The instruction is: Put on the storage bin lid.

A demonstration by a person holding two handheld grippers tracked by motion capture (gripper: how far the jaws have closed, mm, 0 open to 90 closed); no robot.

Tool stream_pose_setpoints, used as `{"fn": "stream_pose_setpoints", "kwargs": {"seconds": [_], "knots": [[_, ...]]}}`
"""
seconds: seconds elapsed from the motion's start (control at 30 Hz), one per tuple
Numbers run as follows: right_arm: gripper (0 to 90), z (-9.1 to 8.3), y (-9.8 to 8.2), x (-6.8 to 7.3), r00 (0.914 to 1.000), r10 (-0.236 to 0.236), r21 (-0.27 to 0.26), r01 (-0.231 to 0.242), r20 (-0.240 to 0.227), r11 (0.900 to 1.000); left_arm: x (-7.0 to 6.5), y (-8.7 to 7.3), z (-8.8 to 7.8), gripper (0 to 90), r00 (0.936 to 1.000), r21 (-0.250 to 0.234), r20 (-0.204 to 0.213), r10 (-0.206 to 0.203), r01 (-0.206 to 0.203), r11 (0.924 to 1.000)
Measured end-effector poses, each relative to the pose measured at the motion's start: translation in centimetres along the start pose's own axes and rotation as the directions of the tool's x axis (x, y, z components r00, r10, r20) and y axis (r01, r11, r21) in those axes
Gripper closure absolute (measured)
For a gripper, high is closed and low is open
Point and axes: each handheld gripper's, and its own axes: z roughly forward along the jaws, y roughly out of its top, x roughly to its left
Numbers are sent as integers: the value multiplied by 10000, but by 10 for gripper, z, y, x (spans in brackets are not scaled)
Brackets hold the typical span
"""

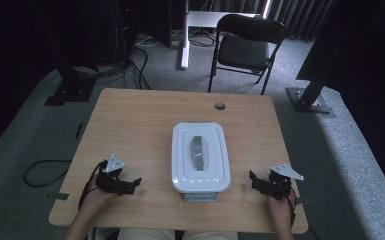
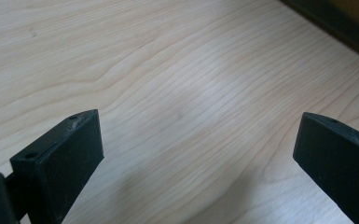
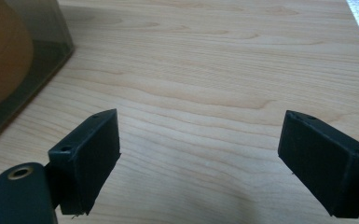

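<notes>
**Two grippers resting either side of a lidded box**

Much is staying out of sight. The box's lid (image 1: pixel 200 155) is covering the inside from the high view, and in the right gripper view only a corner of its clear, brownish wall (image 3: pixel 23 70) is showing, with something rounded and orange blurring behind it; what that is cannot be told. The person's forearms are being cut off by the bottom edge of the high view.

The box (image 1: pixel 200 189) is sitting at the middle of the wooden table (image 1: pixel 130 115), toward the near edge, between the two grippers and apart from both. It is rectangular with rounded corners, its white lid carrying a grey handle (image 1: pixel 198 152) along the centre.

The left gripper (image 1: pixel 130 185) is lying low over the pale, fine-grained wood, jaws spread wide with nothing between them. The right gripper (image 1: pixel 254 180) is likewise gaping, its blocky matte-black jaws framing bare table. A black folding chair (image 1: pixel 245 45) is standing on the grey carpet beyond.
</notes>
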Motion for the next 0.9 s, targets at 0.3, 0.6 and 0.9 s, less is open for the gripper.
{"fn": "stream_pose_setpoints", "kwargs": {"seconds": [0.3, 0.6, 0.9], "knots": [[124, -3, -4, -6, 9996, 116, 37, -117, 263, 9999, 17, -13, -14, 21, 9979, -221, -268, -583, 577, 9981], [124, -8, -11, -15, 9982, 297, 154, -306, 524, 9994, 21, -18, -21, 22, 9967, -299, -387, -716, 705, 9971], [125, -15, -20, -28, 9943, 608, 265, -634, 876, 9976, 30, -30, -28, 21, 9918, -260, -693, -1076, 1061, 9940]]}}
